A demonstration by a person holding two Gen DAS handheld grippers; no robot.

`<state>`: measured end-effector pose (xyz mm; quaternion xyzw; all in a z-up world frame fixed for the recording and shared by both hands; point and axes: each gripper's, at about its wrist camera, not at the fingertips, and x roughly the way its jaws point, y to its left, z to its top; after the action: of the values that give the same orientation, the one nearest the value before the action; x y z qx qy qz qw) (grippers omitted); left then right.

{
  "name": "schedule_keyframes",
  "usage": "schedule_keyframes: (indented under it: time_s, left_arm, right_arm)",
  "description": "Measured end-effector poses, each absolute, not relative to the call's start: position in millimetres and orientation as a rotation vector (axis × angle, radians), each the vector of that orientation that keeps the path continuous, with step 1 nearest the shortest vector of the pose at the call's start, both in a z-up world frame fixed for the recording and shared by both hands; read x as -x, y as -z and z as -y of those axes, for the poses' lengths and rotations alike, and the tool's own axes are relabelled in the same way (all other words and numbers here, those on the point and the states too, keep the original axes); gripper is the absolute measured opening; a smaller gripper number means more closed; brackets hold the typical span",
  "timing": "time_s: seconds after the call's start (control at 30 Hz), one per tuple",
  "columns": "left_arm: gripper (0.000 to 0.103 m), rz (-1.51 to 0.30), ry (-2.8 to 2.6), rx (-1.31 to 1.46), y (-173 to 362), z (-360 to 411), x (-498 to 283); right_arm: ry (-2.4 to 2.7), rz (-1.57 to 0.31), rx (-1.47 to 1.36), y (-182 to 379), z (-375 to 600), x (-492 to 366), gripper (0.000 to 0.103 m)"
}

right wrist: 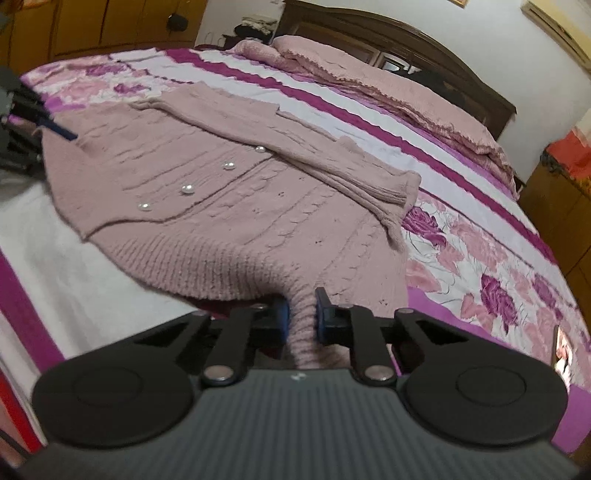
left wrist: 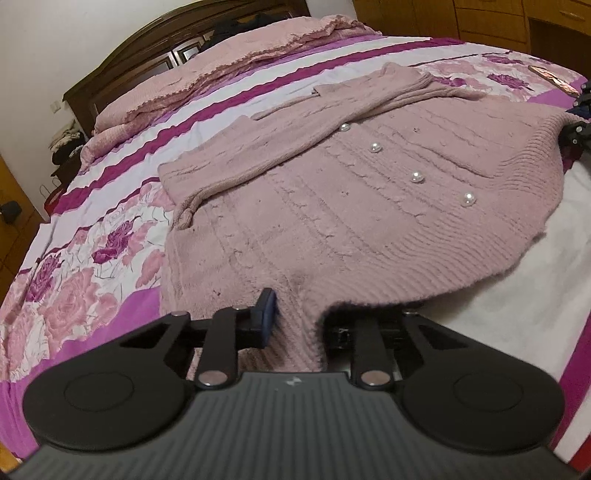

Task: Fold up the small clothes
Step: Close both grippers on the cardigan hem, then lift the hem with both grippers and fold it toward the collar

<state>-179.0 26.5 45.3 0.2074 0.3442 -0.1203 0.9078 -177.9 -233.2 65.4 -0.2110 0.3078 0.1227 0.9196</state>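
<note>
A dusty-pink knitted cardigan [left wrist: 332,206] with pearl buttons [left wrist: 417,177] lies flat on the bed, both sleeves folded across its front. My left gripper [left wrist: 295,321] is shut on one corner of the ribbed hem; the knit covers its right finger. In the right wrist view the same cardigan [right wrist: 229,206] stretches away, and my right gripper [right wrist: 302,317] is shut on the other hem corner, with a fold of knit pinched between its blue pads [right wrist: 282,317]. Each gripper shows at the edge of the other's view.
The bed [left wrist: 92,258] has a floral pink and purple cover with a white sheet [left wrist: 498,295] near the hem. Pink pillows [right wrist: 406,85] lie against a dark wooden headboard [right wrist: 424,40]. Wooden cabinets [right wrist: 92,26] stand behind.
</note>
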Motion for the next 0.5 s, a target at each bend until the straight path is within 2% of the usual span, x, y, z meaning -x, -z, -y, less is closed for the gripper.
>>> schedule_keyframes:
  time_s: [0.27,0.4,0.5]
  left_arm:
    - [0.025,-0.708,0.215,-0.390,-42,-25,176]
    - [0.015,-0.703,0.198,-0.296,-51,-33,175]
    - [0.012,-0.696,0.194,-0.235,-60,-37,173]
  right_arm:
    - [-0.226,-0.647,0.338,-62,239,171,0.016]
    - [-0.210,-0.620,0.300,-68,242,173,0.014]
    - [-0.201,-0.594,0.285,-76,244,171,0.013]
